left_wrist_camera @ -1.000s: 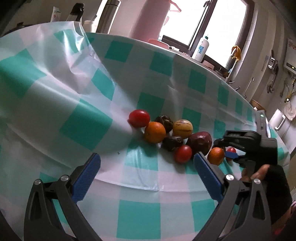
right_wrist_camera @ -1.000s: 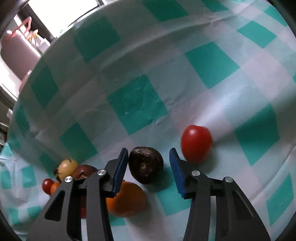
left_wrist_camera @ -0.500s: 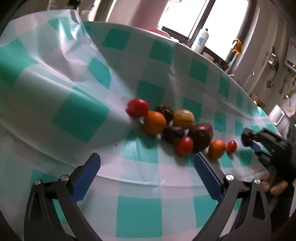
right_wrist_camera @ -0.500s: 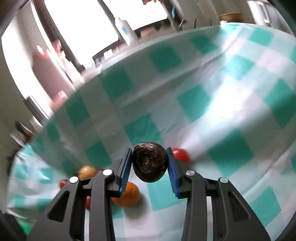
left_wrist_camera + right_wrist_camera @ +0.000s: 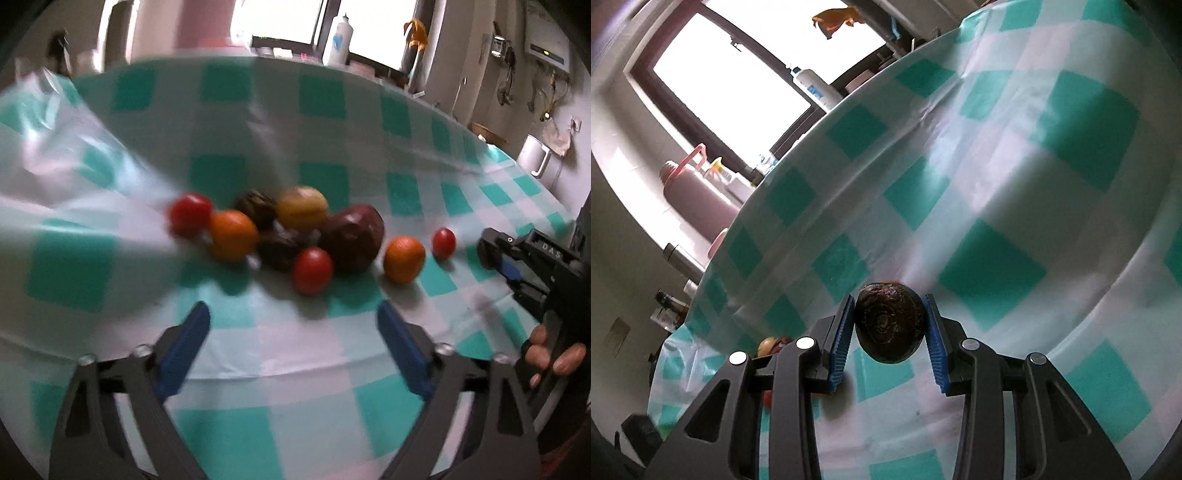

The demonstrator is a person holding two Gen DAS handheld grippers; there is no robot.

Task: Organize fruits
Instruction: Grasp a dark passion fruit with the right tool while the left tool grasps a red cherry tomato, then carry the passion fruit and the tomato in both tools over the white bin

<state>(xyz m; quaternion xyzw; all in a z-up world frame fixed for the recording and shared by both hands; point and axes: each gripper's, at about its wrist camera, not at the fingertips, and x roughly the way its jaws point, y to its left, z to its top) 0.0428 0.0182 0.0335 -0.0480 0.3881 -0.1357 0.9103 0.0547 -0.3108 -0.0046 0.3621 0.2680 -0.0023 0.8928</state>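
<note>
The checked tablecloth (image 5: 317, 96), teal and white, covered the whole table and carried a cluster of fruit. The landmark taken was the dark red fruit (image 5: 352, 238), largest of the cluster. Touching its far left side sat a yellow-brown fruit (image 5: 303, 207); just left of it lay a dark wrinkled fruit (image 5: 279, 249), with an orange (image 5: 232, 235) beyond that and a red tomato (image 5: 190, 215) farthest left. A second tomato (image 5: 312, 270) rested against its near side. To its right, apart, lay a smaller orange (image 5: 403, 258), then a small red tomato (image 5: 443, 242). The left gripper (image 5: 291, 350) hung near the cluster, on its near side, jaws spread wide and holding nothing. The right gripper (image 5: 889, 326) was well right of the landmark, pinching a dark brown round fruit (image 5: 889, 321) between both blue pads, raised clear of the cloth.
</note>
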